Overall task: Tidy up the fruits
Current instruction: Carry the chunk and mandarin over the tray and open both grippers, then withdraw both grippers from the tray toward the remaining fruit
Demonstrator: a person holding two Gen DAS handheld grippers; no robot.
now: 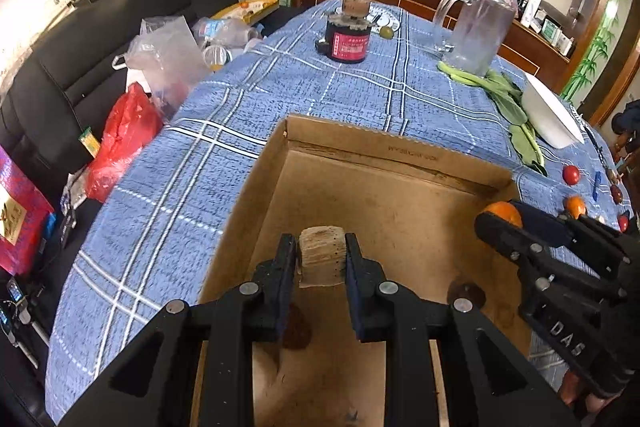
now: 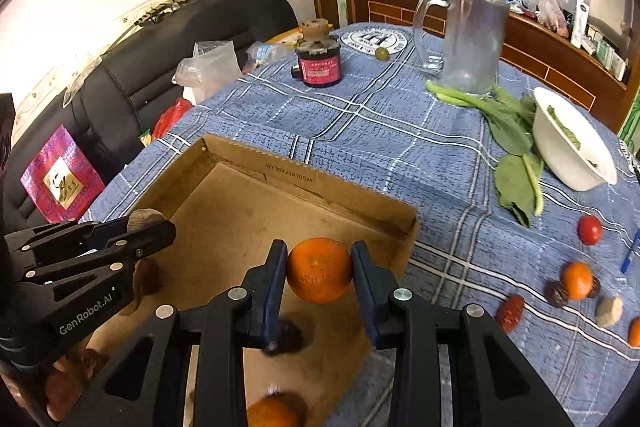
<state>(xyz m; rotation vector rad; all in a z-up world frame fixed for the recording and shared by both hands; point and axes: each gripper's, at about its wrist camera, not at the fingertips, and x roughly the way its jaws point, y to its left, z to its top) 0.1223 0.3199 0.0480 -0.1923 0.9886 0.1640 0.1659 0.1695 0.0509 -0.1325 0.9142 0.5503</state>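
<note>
An open cardboard box [image 1: 384, 147] lies on the blue checked tablecloth. Over its near end my left gripper [image 1: 322, 251] is shut on a pale tan chunk [image 1: 322, 259]. Beside it my right gripper [image 2: 319, 255] is shut on an orange [image 2: 319, 275], above the box [image 2: 280, 179] near its right wall. The left wrist view shows that orange [image 1: 503, 213] at the box's right edge. In the box lie dark fruits [image 2: 288, 341] and another orange [image 2: 272, 411]. Loose on the cloth to the right are a tomato [image 2: 589, 230], an orange [image 2: 576, 279] and a red date [image 2: 511, 311].
Beyond the box stand a glass jug [image 2: 472, 43], a black and red canister [image 2: 320, 65] and a small green fruit [image 2: 382, 53]. Leafy greens [image 2: 512, 131] and a white bowl [image 2: 572, 143] lie at the right. A black sofa [image 1: 100, 67] with plastic bags borders the table's left.
</note>
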